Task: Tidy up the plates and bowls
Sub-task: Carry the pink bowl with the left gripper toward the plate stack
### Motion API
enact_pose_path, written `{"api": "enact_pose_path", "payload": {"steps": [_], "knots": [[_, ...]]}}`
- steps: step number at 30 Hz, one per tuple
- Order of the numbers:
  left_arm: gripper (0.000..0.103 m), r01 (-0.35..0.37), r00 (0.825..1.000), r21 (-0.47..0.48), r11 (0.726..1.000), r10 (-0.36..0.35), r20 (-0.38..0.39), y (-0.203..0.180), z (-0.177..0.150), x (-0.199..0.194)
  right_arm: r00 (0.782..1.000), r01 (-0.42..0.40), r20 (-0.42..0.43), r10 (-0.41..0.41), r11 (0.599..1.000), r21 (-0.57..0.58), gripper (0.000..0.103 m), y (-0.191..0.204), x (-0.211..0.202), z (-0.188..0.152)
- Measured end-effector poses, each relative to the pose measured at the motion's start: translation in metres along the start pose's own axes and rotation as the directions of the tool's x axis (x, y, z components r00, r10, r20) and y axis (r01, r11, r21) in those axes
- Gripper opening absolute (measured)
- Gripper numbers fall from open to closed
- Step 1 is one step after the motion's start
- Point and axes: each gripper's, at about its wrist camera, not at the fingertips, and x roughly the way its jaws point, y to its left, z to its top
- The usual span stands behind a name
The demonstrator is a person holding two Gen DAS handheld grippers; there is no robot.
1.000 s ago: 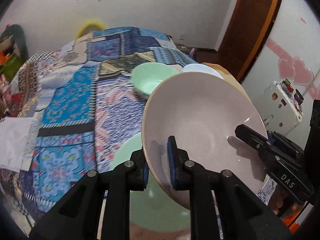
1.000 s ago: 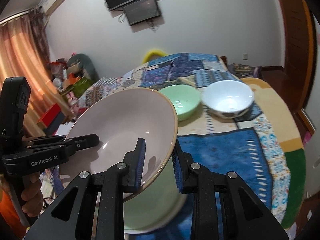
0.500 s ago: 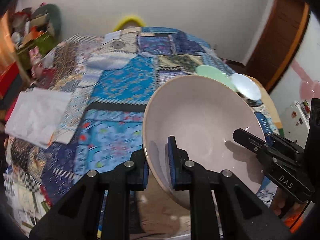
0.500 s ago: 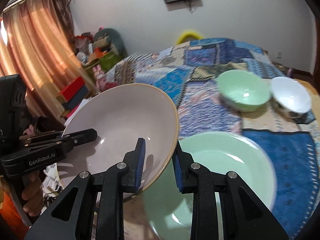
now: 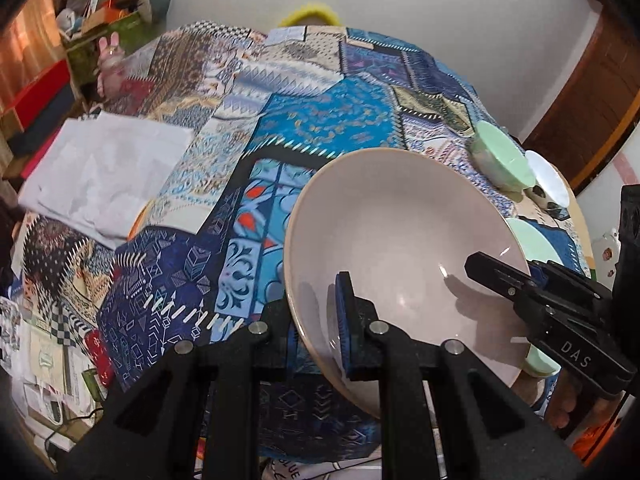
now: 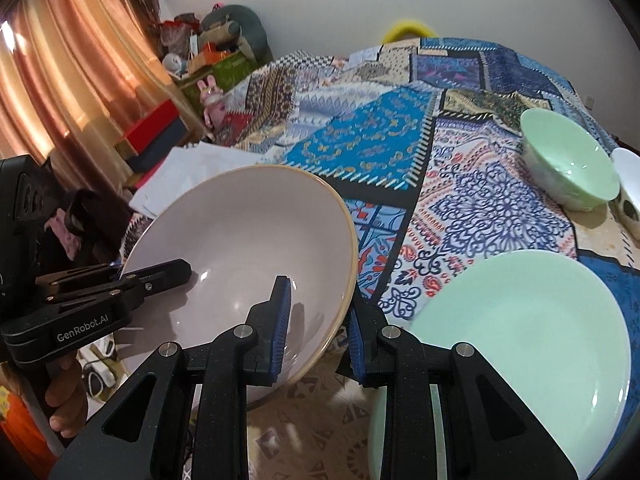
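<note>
while both grippers clamped it from opposite sides, one pale pink plate [image 5: 400, 240] hung tilted above the near edge of the patchwork cloth [image 5: 328, 120], which covered the whole table. the left gripper [image 5: 316, 328] was closed on the plate's near rim, one blue pad inside the dish and the other finger behind it. the right gripper [image 6: 316, 328] pinched the opposite rim the same way, its two fingers straddling the tan edge. in each wrist view the other gripper showed as a black clamp biting the far side of the plate, with part of a hand beneath it.

counted against the pink plate, the dishes on the cloth came to three. one mint green plate [image 6: 520, 344] lay flat just to the right of the pink plate, close to the near edge. one mint green bowl [image 6: 568, 164] stood upright farther back and to the right, and one white bowl [image 6: 628, 192] sat just beside it, farther right still, partly cut off by the right wrist view's edge. so there were two plates and two bowls in all.

one sheet of white paper [image 5: 108, 172] lay on the cloth well to the left of the pink plate.
</note>
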Motion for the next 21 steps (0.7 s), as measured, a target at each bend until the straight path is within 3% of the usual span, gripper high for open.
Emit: {"api": "enact_pose_path", "payload": {"steps": [7, 21], "knots": [[0.016, 0.020, 0.999, -0.040, 0.999, -0.022, -0.029, 0.017, -0.004, 0.020, 0.999, 0.024, -0.042, -0.025, 1.000, -0.011, 0.024, 0.003, 0.015, -0.002], [0.016, 0.004, 0.999, -0.032, 0.999, -0.005, -0.043, 0.020, -0.011, 0.036, 0.997, 0.012, -0.074, -0.012, 1.000, 0.000, 0.026, 0.002, 0.022, -0.003]]}}
